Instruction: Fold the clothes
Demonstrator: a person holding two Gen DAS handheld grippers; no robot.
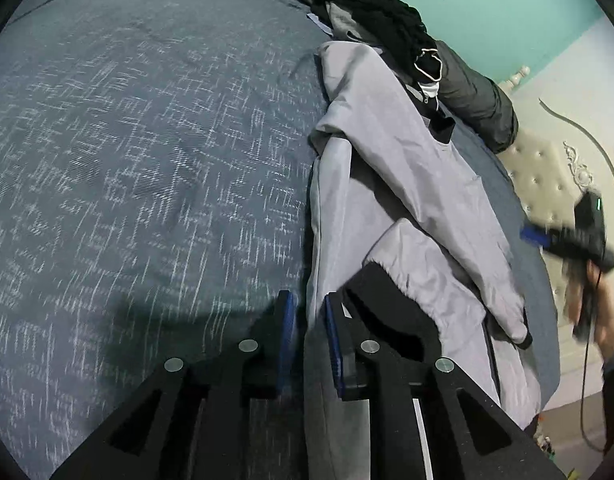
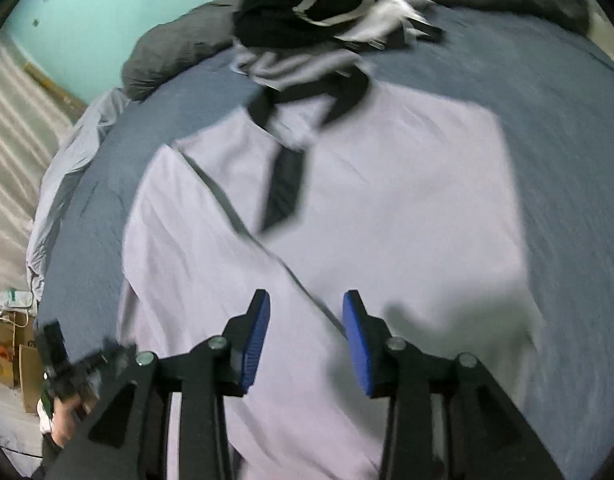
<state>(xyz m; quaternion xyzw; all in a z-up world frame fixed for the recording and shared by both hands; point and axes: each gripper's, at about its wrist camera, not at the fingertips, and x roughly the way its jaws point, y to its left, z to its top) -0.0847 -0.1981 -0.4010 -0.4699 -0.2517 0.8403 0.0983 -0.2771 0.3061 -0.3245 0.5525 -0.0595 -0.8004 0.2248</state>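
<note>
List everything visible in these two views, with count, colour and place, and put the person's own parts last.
Shirt: one, pale lilac-grey with black collar and placket, spread on the bed, one sleeve folded across it.
Clothes pile: one heap, black, grey and white, beyond the shirt's collar.
Bedcover: one, blue-grey with white flecks, under everything.
Bedding roll: one, dark grey, along the bed's far edge.
Wall: turquoise, behind the bed.
Headboard: one, pale, tufted, bed's end.
Paper bags: brown, on the floor, count unclear.
Left gripper: black with blue pads, slightly apart at the shirt's edge.
Right gripper: same colours, open above the shirt.
</note>
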